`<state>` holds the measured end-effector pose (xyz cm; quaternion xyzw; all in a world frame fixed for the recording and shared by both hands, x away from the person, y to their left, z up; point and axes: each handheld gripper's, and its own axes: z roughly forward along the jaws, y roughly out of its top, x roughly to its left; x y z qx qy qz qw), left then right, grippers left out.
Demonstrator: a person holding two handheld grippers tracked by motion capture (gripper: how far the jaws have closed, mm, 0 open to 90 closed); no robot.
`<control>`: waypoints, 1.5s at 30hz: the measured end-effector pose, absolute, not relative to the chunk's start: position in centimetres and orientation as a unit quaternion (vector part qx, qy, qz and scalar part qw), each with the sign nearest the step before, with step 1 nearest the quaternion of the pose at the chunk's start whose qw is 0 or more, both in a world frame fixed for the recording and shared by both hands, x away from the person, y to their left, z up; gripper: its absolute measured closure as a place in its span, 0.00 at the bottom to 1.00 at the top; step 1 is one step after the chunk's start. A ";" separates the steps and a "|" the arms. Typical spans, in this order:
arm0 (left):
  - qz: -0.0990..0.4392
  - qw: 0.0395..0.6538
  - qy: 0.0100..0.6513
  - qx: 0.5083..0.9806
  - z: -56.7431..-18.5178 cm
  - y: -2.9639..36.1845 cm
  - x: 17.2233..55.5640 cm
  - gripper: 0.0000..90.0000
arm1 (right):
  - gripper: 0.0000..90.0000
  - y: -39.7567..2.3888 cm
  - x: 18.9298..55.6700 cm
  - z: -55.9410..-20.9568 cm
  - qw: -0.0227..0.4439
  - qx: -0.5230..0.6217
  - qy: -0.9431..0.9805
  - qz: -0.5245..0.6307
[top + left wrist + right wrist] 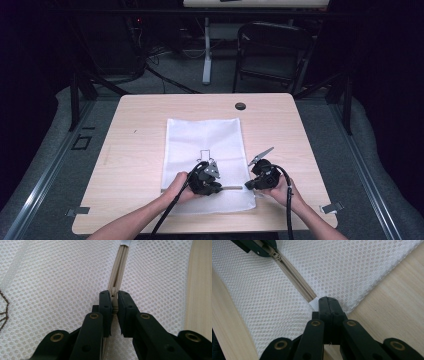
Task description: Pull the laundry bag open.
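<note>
So the big thing here is the light wood surface [130, 165], with a black round grommet [240, 106] near its far edge. Laid flat in the middle of it is my white mesh bag [202, 140], long way running near to far, with a small dark outline drawing [204, 155] on it. The bag's near end sits close to the near edge of the surface, right between my hands.

Along that near end runs a beige zipper [119, 267], going left to right. It looks shut on the stretch between my two tools, teeth meshed together.

My left hand-held gripper [114, 303] is down on the bag a bit left of the middle, and its jaws are pinched onto the zipper slider [114, 293], pads pressed on both sides of it. From the right gripper view you can see that same slider sitting at the far left, under the other tool.

My right hand-held gripper [328, 305] is at the bag's near right corner, jaws squeezed tight together on the little white fabric tab [314, 304] at the end of the zipper, with bare wood just to the right of it.
</note>
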<state>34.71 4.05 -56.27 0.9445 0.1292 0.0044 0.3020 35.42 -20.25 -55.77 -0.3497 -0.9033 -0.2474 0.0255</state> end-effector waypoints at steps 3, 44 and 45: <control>0.006 0.304 0.129 0.944 -56.3 4.1 34.6 0.92 | 1.00 -20.3 35.4 -55.8 0.025 -0.349 -0.904 -0.246; 0.010 0.290 0.173 0.941 -56.0 9.3 34.9 0.92 | 1.00 -20.3 35.5 -55.8 0.029 -0.351 -0.903 -0.247; 0.010 0.289 0.173 0.942 -56.0 9.5 34.9 0.91 | 1.00 -20.3 35.5 -55.8 0.029 -0.350 -0.903 -0.247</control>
